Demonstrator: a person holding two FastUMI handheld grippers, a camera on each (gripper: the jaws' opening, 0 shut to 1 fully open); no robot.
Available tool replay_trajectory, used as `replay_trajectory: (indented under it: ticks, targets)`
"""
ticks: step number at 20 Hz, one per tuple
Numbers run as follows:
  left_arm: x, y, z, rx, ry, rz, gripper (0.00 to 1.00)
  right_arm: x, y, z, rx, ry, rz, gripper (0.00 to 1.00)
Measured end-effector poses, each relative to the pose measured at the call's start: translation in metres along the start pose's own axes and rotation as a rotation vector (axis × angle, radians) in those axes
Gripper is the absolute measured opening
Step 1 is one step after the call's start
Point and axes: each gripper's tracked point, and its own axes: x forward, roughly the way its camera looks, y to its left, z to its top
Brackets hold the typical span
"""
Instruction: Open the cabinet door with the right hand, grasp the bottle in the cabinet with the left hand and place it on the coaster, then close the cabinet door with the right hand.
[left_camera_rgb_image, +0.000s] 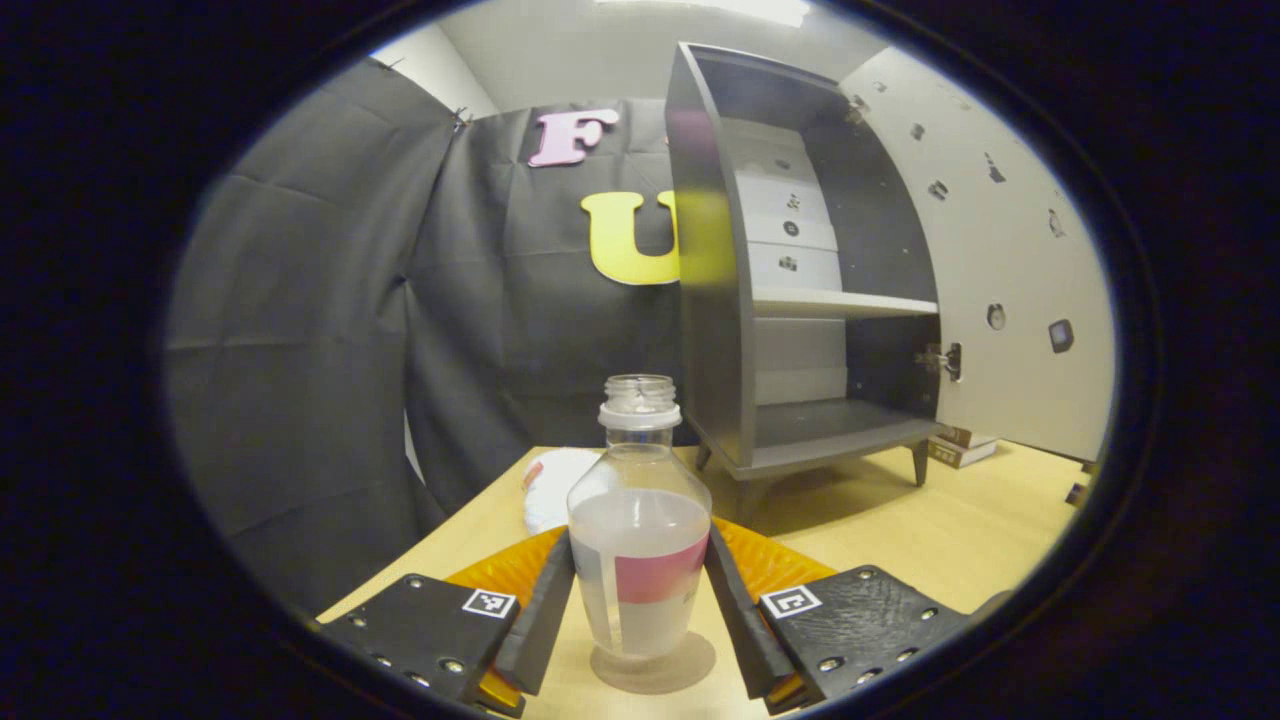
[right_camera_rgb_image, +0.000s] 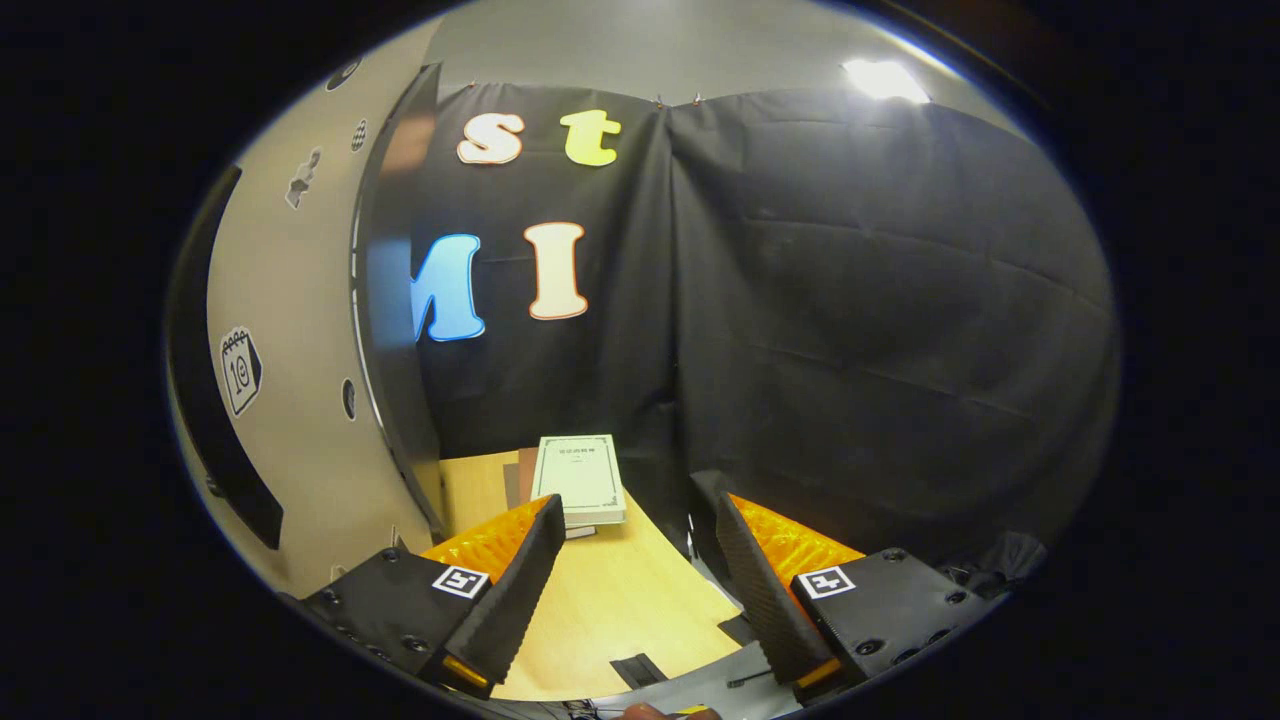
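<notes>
Left gripper (left_camera_rgb_image: 640, 590) jaws clasp bottle (left_camera_rgb_image: 640, 540) (upright).

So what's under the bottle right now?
The bottle stands on a round coaster on the table, between the left gripper fingers. Only the coaster's rim shows; its centre is covered by the bottle's base.

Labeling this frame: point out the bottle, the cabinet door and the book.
bottle (left_camera_rgb_image: 640, 540): left gripper view, on its body.
cabinet door (left_camera_rgb_image: 1010, 260): left gripper view, on its open inner face.
book (right_camera_rgb_image: 578, 477): right gripper view, on its cover.
</notes>
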Motion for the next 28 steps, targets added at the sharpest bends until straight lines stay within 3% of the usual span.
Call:
replay_trajectory:
  ticks: [7, 15, 17, 19, 21, 23, 24, 28]
  targets:
    - [0.011, -0.010, -0.037, 0.063, 0.018, 0.001, 0.74, -0.007, -0.026, -0.012, 0.079, 0.026, -0.057, 0.96]
    - [-0.001, 0.000, -0.065, -0.047, 0.064, 0.054, 0.75, -0.005, -0.027, -0.028, 0.102, 0.055, -0.051, 0.96]
    - [-0.001, -0.004, -0.064, -0.040, 0.070, 0.045, 0.76, -0.007, -0.024, -0.034, 0.181, 0.079, -0.029, 0.93]
    - [0.003, -0.007, -0.065, -0.025, 0.081, 0.035, 0.74, -0.010, -0.025, -0.037, 0.279, 0.086, -0.010, 0.96]
    - [0.001, -0.003, -0.059, -0.020, 0.080, 0.045, 0.72, -0.012, -0.039, -0.047, 0.319, 0.087, -0.042, 0.97]
    - [-0.005, 0.000, -0.042, -0.029, 0.056, 0.041, 0.87, -0.018, -0.052, -0.058, 0.325, 0.085, -0.077, 0.98]
    - [-0.007, -0.001, -0.033, -0.033, 0.046, 0.025, 0.89, -0.023, -0.056, -0.061, 0.318, 0.078, -0.089, 0.98]
    - [-0.026, 0.000, 0.013, 0.038, 0.012, 0.009, 0.89, -0.021, -0.065, -0.079, 0.274, 0.070, -0.113, 0.98]
